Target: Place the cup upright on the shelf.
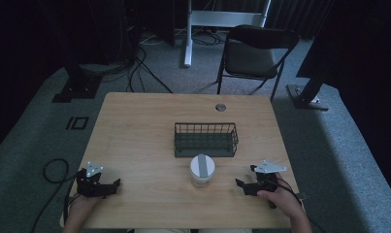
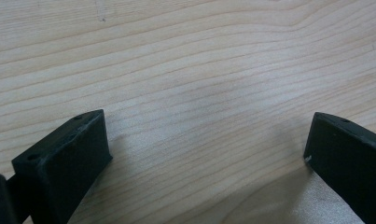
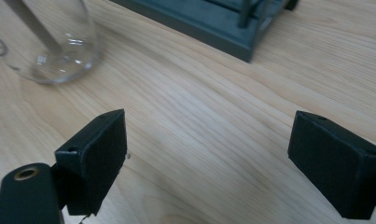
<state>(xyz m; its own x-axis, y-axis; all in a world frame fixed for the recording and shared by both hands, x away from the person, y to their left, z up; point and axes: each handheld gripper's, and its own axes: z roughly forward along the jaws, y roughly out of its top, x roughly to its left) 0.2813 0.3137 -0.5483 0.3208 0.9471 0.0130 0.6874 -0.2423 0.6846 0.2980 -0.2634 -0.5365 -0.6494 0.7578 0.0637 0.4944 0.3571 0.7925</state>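
A clear glass jar with a white lid (image 1: 202,170) stands on the wooden table (image 1: 144,141), just in front of a dark wire basket (image 1: 205,139). My left gripper (image 1: 116,185) rests near the table's front left edge, open, with bare wood between its jaws (image 2: 206,140). My right gripper (image 1: 242,182) lies at the front right, open and pointing toward the jar. In the right gripper view the jar's glass base (image 3: 55,42) sits at the upper left and a corner of the basket (image 3: 223,23) at the top, beyond the open gripper (image 3: 206,144).
A black folding chair (image 1: 256,53) stands beyond the table's far edge. A round grommet hole (image 1: 220,107) marks the tabletop at the back. Cables (image 1: 135,68) run over the grey carpet, and dark stand bases (image 1: 76,87) sit at both sides.
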